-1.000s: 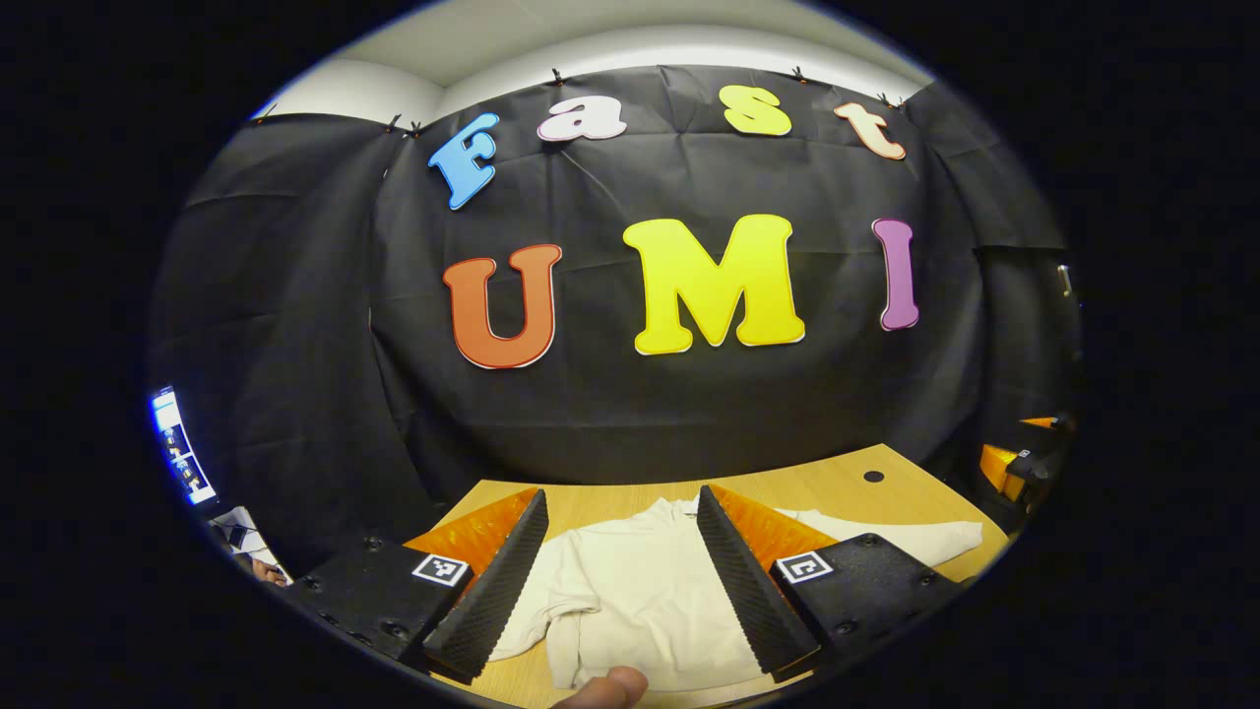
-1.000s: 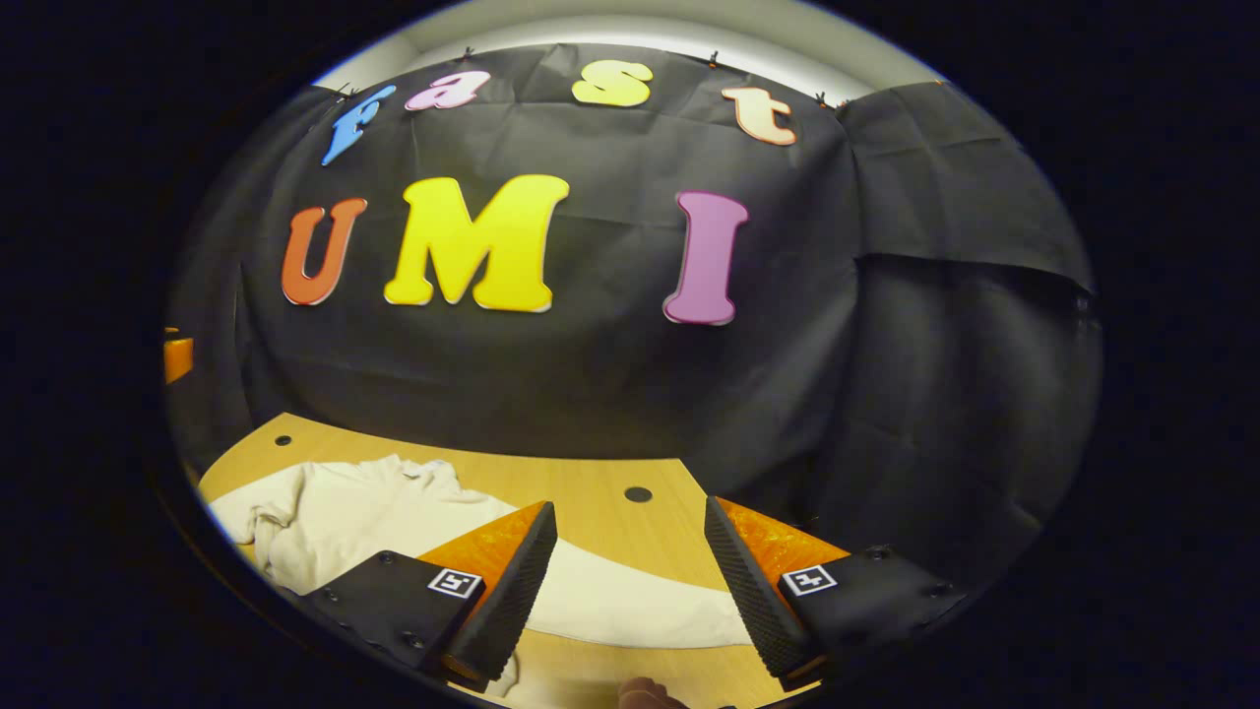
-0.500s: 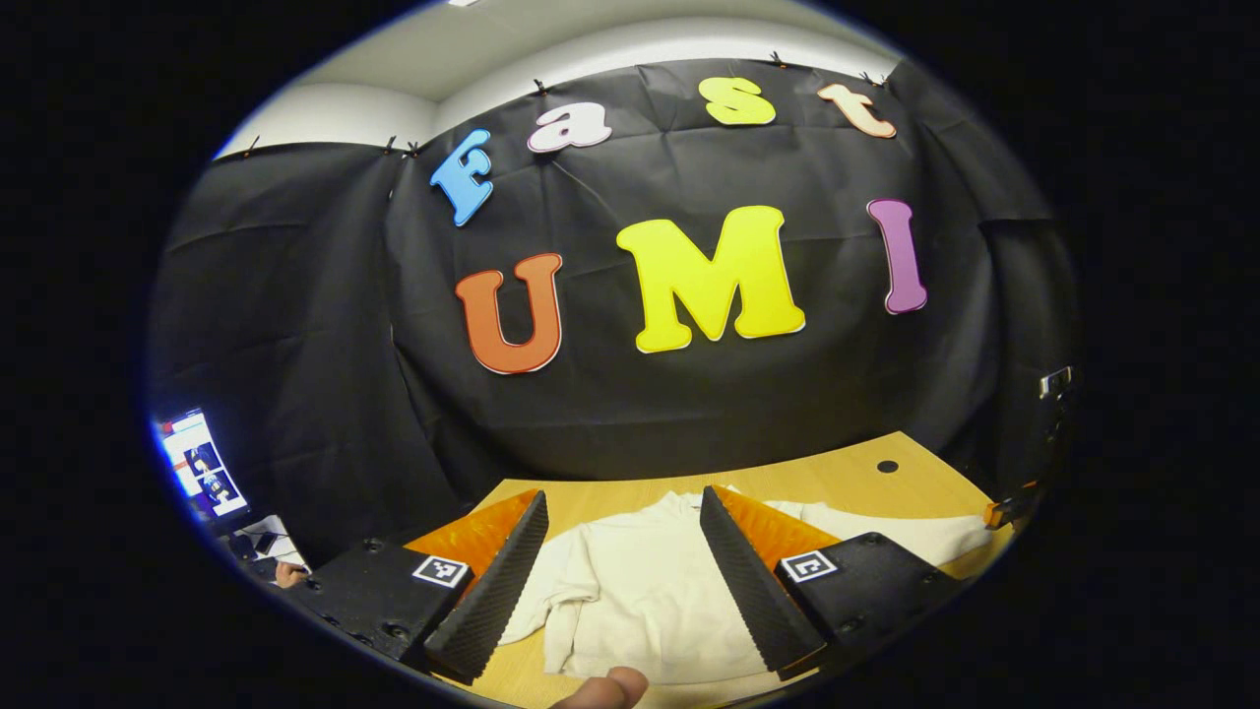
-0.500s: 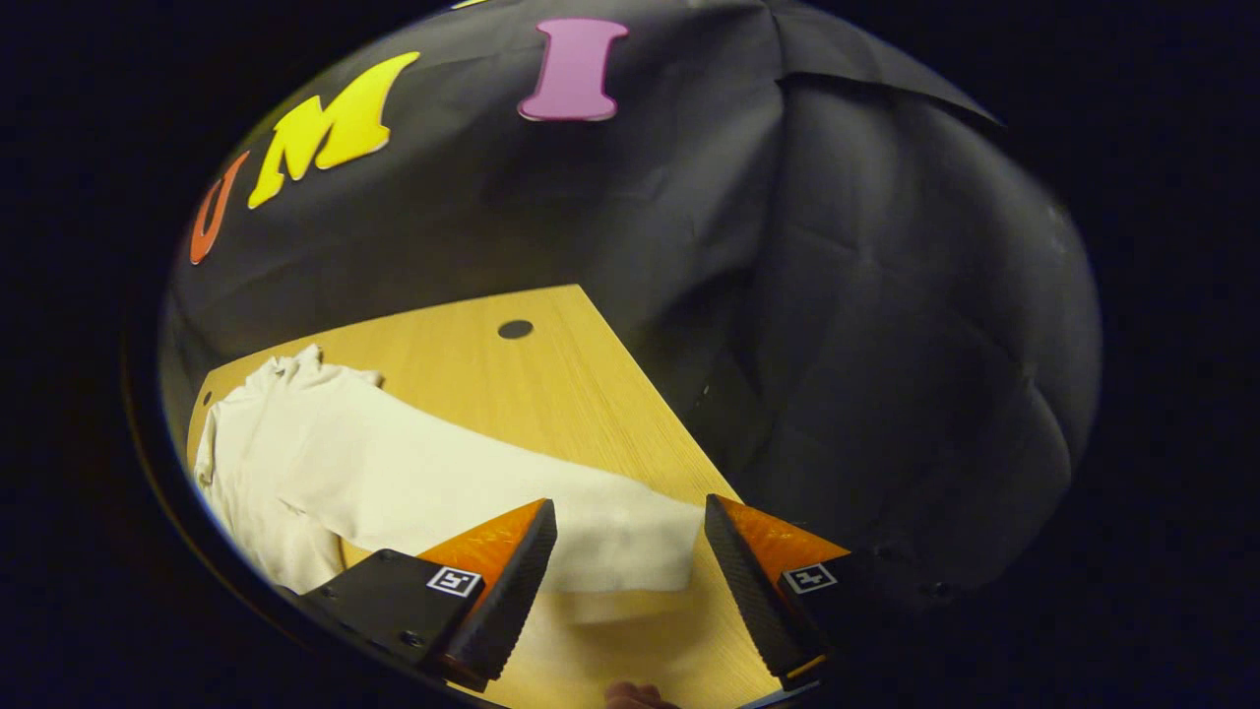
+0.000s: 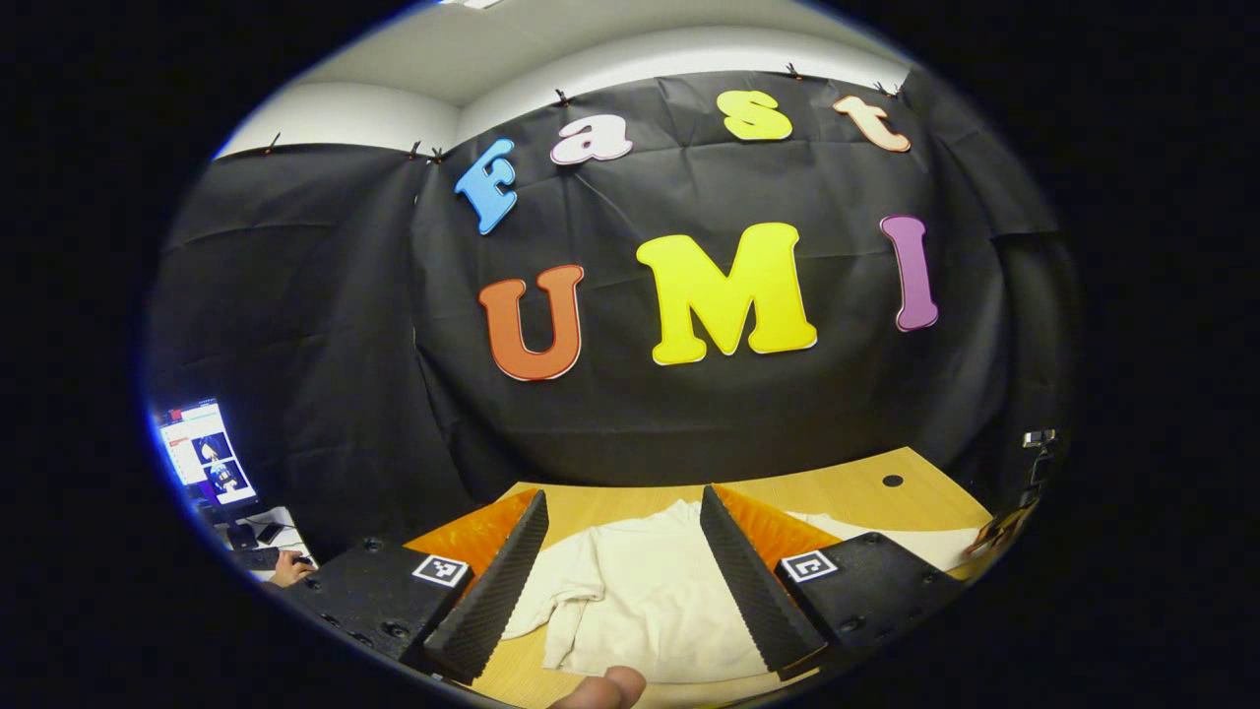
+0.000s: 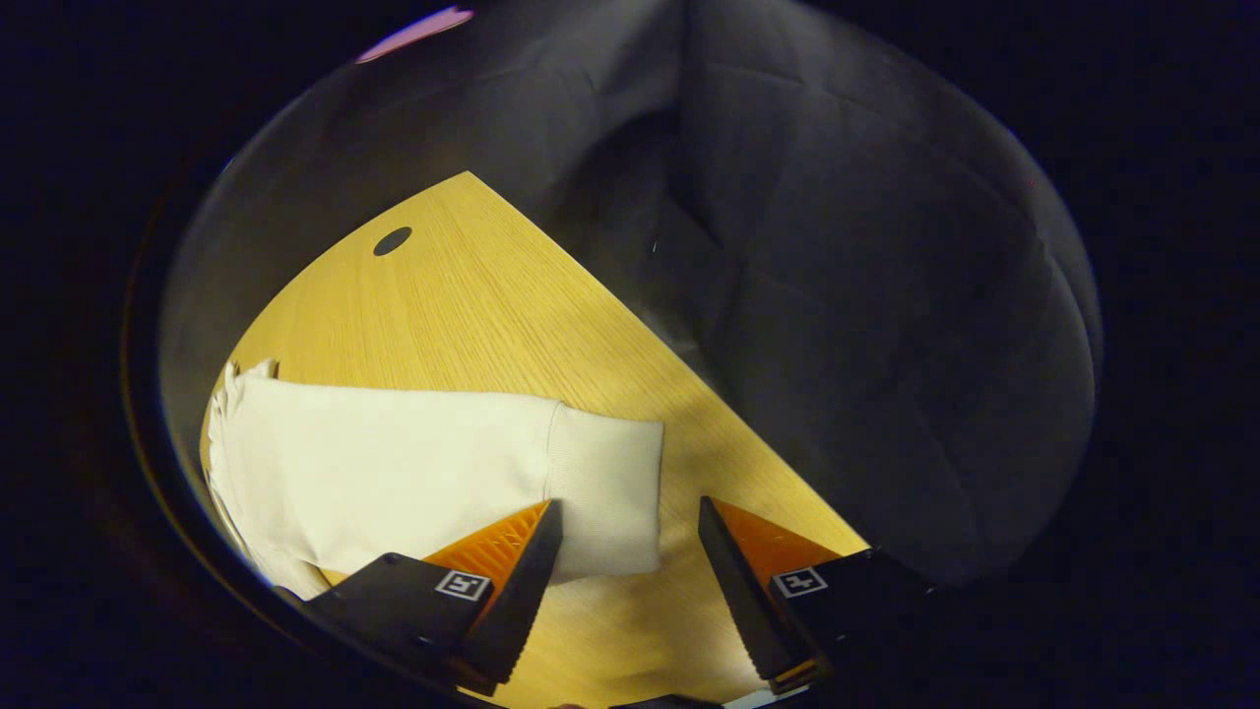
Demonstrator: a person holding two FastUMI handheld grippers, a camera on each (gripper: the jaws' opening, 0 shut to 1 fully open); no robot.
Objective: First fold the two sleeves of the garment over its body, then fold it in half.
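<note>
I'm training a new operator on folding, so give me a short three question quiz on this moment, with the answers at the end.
1. True or false: the right gripper is shut on the sleeve cuff.
2. Multiple choice: in the right gripper view, the sleeve lies A) folded over the garment's body, B) stretched out flat on the wooden table, C) hanging off the table edge.
3. Fill in: in the left gripper view, the left gripper hangs open above the cream ____.

Key
1. False: its fingers stand apart, with the cuff ahead of them.
2. B
3. garment
</note>
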